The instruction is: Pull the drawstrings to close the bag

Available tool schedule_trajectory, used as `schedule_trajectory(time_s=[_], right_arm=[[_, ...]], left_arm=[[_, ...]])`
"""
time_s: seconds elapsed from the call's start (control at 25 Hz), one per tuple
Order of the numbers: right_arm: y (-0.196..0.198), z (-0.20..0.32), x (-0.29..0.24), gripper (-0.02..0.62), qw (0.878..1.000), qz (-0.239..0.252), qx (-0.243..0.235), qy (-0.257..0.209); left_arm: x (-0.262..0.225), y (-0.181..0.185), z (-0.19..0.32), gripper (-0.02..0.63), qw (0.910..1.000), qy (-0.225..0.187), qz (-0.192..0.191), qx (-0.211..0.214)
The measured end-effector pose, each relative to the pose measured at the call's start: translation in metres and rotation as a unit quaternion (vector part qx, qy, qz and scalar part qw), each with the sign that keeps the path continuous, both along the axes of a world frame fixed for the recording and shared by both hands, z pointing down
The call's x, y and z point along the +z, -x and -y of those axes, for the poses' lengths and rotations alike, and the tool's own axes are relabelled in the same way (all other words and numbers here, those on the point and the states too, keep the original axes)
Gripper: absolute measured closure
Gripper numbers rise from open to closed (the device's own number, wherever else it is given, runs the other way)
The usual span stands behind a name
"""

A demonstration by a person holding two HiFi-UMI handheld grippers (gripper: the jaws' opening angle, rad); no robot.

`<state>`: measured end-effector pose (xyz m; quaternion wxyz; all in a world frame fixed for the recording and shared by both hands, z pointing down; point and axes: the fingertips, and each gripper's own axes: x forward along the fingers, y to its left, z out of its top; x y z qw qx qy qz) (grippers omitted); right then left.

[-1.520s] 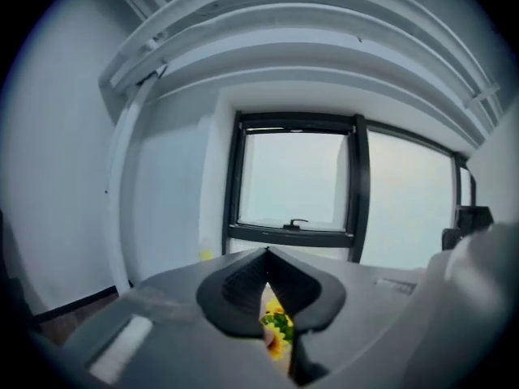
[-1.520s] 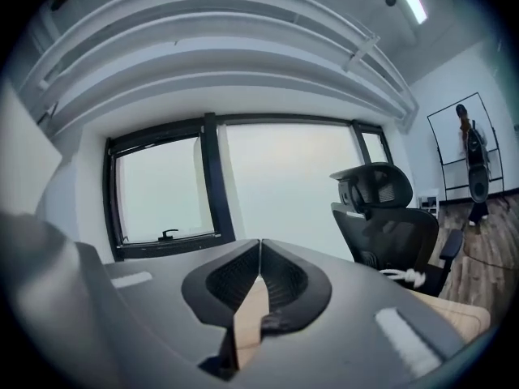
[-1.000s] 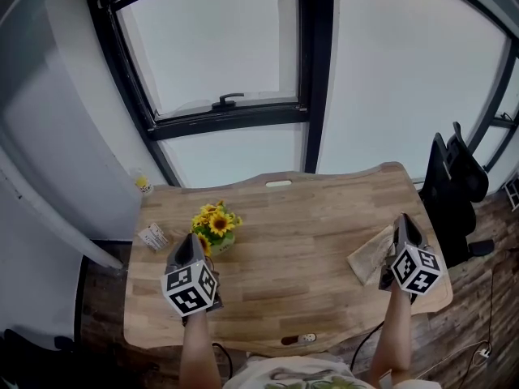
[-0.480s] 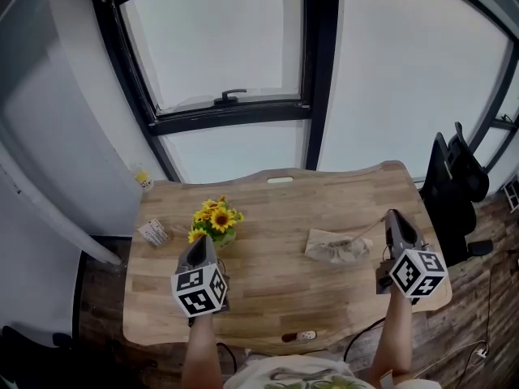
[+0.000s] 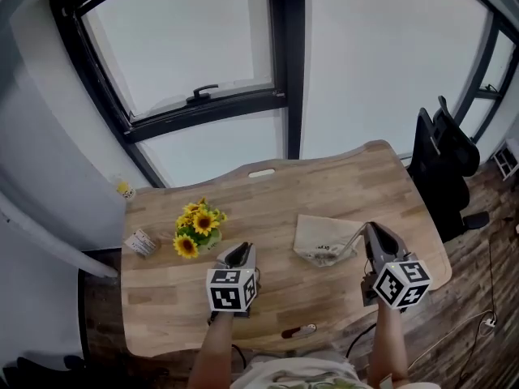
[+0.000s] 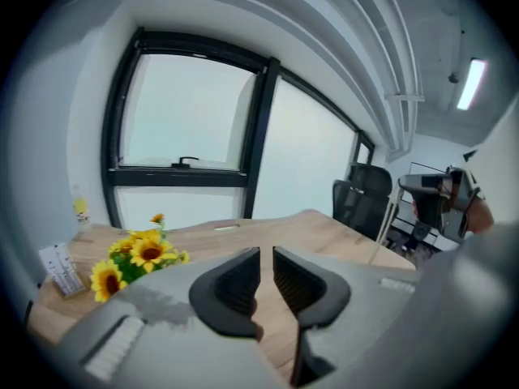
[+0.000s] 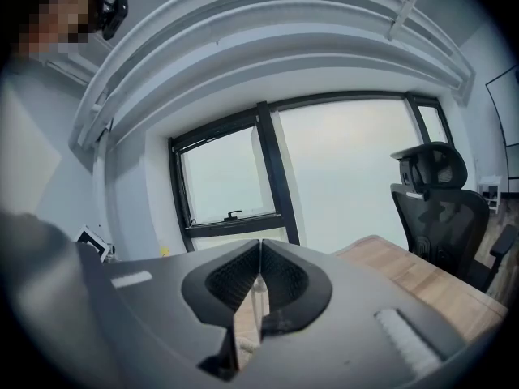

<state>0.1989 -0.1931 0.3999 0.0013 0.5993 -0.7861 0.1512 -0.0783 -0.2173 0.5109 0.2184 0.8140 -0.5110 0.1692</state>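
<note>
A beige cloth bag (image 5: 319, 238) lies flat on the wooden table (image 5: 268, 189), right of centre. A thin drawstring (image 5: 354, 235) runs from the bag's right side to my right gripper (image 5: 369, 228). That gripper (image 7: 260, 246) is shut on the pale drawstring (image 7: 255, 292), which shows between its jaws. My left gripper (image 5: 241, 251) hovers over the table left of the bag, apart from it. In the left gripper view its jaws (image 6: 266, 254) are opening, a narrow gap stands between them, and nothing is in it.
A small pot of sunflowers (image 5: 197, 225) and a white card (image 5: 140, 241) stand at the table's left. A small object (image 5: 298, 330) lies at the front edge. A black office chair (image 5: 442, 156) stands past the right end. Windows rise behind the table.
The bag has slid from the table's right end toward the middle, trailing the right gripper. My left gripper has moved right toward the centre, and its jaws have parted slightly.
</note>
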Motion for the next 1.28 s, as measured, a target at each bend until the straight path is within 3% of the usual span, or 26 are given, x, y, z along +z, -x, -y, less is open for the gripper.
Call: schedule_trajectory(time_s=[0.12,0.24,0.44,0.6,0.76,1.04,1.12,1.2,1.28], right_arm=[[-0.008,-0.008,0.014,0.583,1.000,0.007,0.006,0.013],[-0.012,-0.016,0.027,0.583,1.000,0.014,0.008,0.026],[-0.019,-0.029,0.042,0.583,0.999,0.025,0.012,0.037],[-0.028,-0.038,0.051,0.583,0.998,0.034,0.018,0.042],[-0.036,-0.049,0.062,0.583,0.998,0.039,0.029,0.051],[-0.055,-0.066,0.081,0.583,0.995,0.049,0.053,0.070],[-0.059,-0.070,0.087,0.583,0.994,0.049,0.058,0.077],[-0.065,-0.075,0.092,0.583,0.993,0.052,0.065,0.081],[-0.072,-0.079,0.096,0.583,0.992,0.057,0.076,0.083]], left_arm=[[0.022,-0.055,-0.003,0.503,0.9953,0.026,0.015,0.092],[0.049,-0.107,-0.008,0.453,0.9821,0.051,0.038,0.177],[0.090,-0.181,-0.028,0.392,0.9462,0.086,0.079,0.302],[0.115,-0.224,-0.035,0.383,0.9138,0.102,0.116,0.376],[0.131,-0.256,-0.041,0.383,0.8725,0.123,0.144,0.450],[0.173,-0.300,-0.069,0.383,0.7800,0.147,0.240,0.559],[0.188,-0.304,-0.077,0.394,0.7605,0.155,0.259,0.575],[0.193,-0.306,-0.081,0.519,0.7595,0.165,0.254,0.576],[0.190,-0.306,-0.078,0.581,0.7737,0.168,0.238,0.563]])
